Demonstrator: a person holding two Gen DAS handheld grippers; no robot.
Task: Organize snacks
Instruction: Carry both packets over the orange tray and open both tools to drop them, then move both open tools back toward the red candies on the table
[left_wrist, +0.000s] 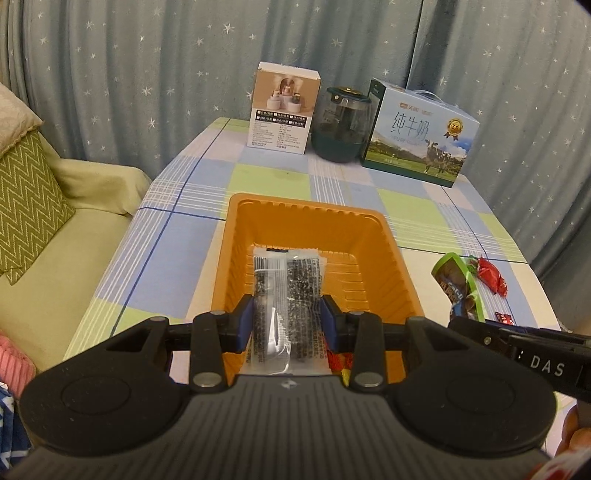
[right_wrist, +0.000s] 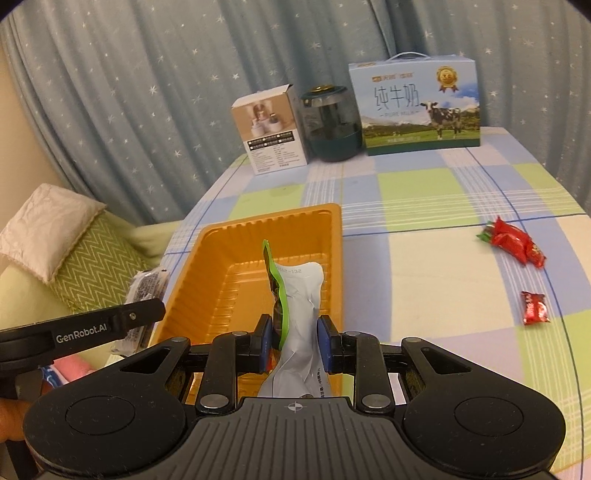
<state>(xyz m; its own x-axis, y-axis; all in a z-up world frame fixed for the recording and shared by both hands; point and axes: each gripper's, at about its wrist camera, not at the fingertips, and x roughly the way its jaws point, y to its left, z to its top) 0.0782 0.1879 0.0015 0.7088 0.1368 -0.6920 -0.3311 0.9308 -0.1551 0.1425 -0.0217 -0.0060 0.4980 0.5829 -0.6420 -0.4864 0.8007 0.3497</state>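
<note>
A: Step? Both hands are loaded, mid-drop over the orange tray (left_wrist: 369, 236). Left gripper (left_wrist: 287, 321) has its jaws pinching a clear packet with black print (left_wrist: 286, 291), held over the near half of the tray, centre of the left wrist view.

B: And the right one?

A: Right gripper (right_wrist: 294, 341) has its jaws clamped on a green-edged silver pouch (right_wrist: 299, 295), standing roughly on edge above the tray's right side, centre of the right wrist view. In the left wrist view the same pouch shows at the right edge.

B: Tray contents?

A: Floor looks mostly bare; a bit of red wrapper (left_wrist: 338, 360) shows at the near end under the left jaws. Can't tell more.

B: What's left outside?

A: Red candies (right_wrist: 515, 240) on the checked surface (right_wrist: 424, 258), right of frame, plus a small red one (right_wrist: 534, 307) nearer, lower right. Well apart from the tray.

B: Next move?

A: My read: lower each packet inside the rim, spread the jaws, let go. One at a time seems wise, since the grippers are close together. Then go for the reds.
</note>
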